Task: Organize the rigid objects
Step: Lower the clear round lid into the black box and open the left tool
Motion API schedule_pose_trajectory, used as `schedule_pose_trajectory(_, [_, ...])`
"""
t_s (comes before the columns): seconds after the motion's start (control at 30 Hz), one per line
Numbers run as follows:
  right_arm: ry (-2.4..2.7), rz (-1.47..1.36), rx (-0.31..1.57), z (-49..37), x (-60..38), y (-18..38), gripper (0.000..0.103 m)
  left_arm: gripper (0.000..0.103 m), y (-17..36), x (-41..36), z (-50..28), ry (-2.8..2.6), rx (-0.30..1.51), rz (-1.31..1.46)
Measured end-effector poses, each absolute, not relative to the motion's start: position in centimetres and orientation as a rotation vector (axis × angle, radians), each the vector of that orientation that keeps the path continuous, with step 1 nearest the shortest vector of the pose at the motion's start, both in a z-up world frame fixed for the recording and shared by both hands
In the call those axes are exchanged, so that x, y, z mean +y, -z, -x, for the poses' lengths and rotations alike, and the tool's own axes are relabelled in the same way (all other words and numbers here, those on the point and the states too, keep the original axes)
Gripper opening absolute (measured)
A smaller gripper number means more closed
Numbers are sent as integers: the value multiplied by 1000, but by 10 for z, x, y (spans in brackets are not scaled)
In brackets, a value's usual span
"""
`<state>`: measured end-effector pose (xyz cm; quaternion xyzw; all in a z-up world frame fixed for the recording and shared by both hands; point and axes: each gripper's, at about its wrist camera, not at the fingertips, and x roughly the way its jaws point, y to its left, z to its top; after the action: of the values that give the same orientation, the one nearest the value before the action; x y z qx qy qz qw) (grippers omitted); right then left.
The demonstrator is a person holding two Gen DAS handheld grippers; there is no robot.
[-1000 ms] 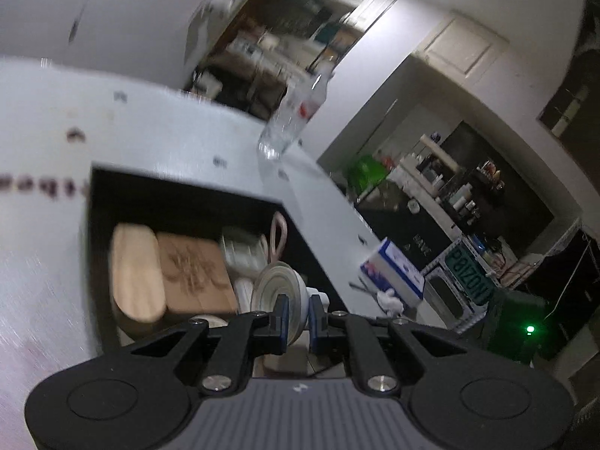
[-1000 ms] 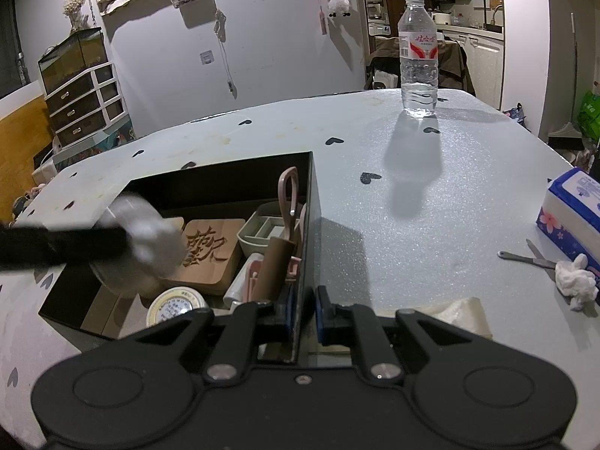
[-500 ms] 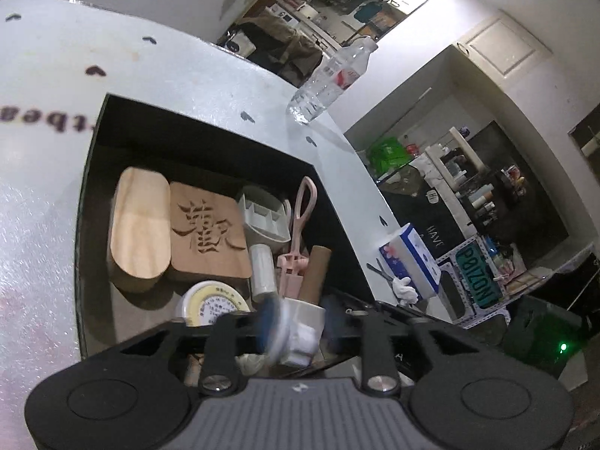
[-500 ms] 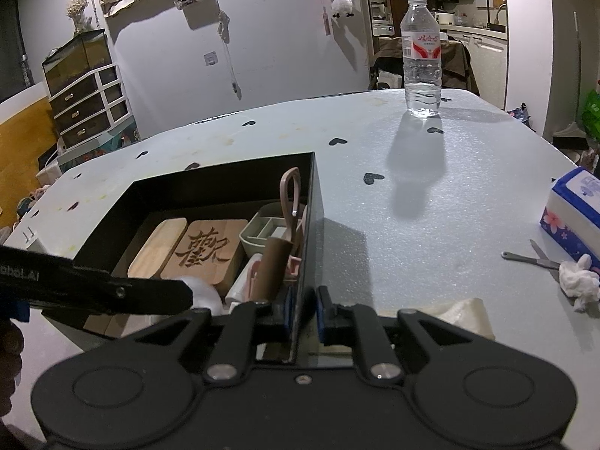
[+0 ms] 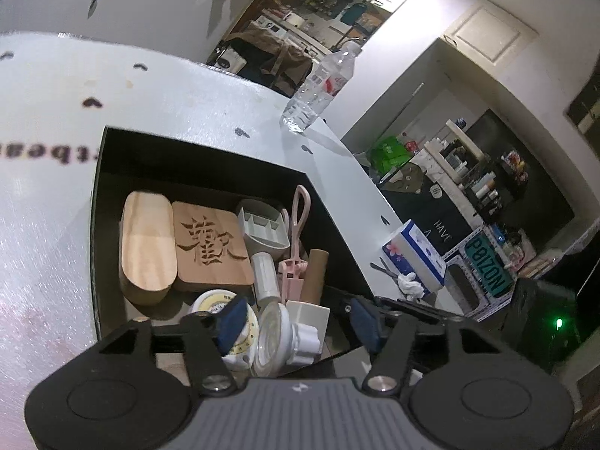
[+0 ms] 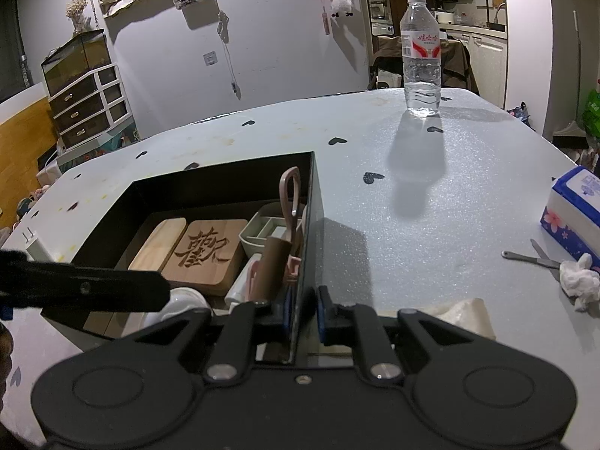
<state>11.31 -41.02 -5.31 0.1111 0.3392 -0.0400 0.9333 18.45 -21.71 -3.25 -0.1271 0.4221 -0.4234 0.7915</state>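
Observation:
A black box [image 5: 98, 195] on the table holds a plain wooden board [image 5: 147, 240], a carved wooden board [image 5: 212, 243], a grey tray [image 5: 264, 227], pink tongs [image 5: 296, 240], a brown tube [image 5: 315, 273], a round tin [image 5: 210, 300] and a white lidded jar [image 5: 285, 333] lying at the near end. My left gripper [image 5: 296, 322] is open just above that jar, not holding it. My right gripper [image 6: 302, 309] is shut on the box's right wall [image 6: 313, 202] near its front corner. The left gripper's finger [image 6: 82, 288] shows in the right wrist view.
A clear water bottle [image 6: 420, 63] stands at the table's far side. A blue tissue box [image 6: 573, 206], small scissors [image 6: 532, 257] and a crumpled tissue [image 6: 579, 281] lie at the right. A pale cloth [image 6: 465, 315] lies by the box's front right corner.
My left gripper carried the white jar down into the box's near end, then opened and let it go. The right gripper has kept its hold on the box wall.

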Motion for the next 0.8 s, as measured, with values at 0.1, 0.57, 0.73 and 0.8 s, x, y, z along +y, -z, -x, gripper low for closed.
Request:
schedule_pose_trajectory(0.1, [82, -228, 694, -114, -410, 53, 14, 74, 28, -217, -180, 913, 886, 242])
schedule_pose_trajectory(0.57, [83, -231, 693, -113, -411, 54, 14, 99, 8, -209, -164, 904, 776, 186])
schedule_pose_trajectory(0.73, [86, -230, 693, -113, -411, 54, 14, 103, 4, -200, -163, 862, 748, 184])
schedule_pose_trajectory(0.8, [88, -231, 693, -114, -411, 54, 14, 103, 2, -194, -163, 839, 732, 188])
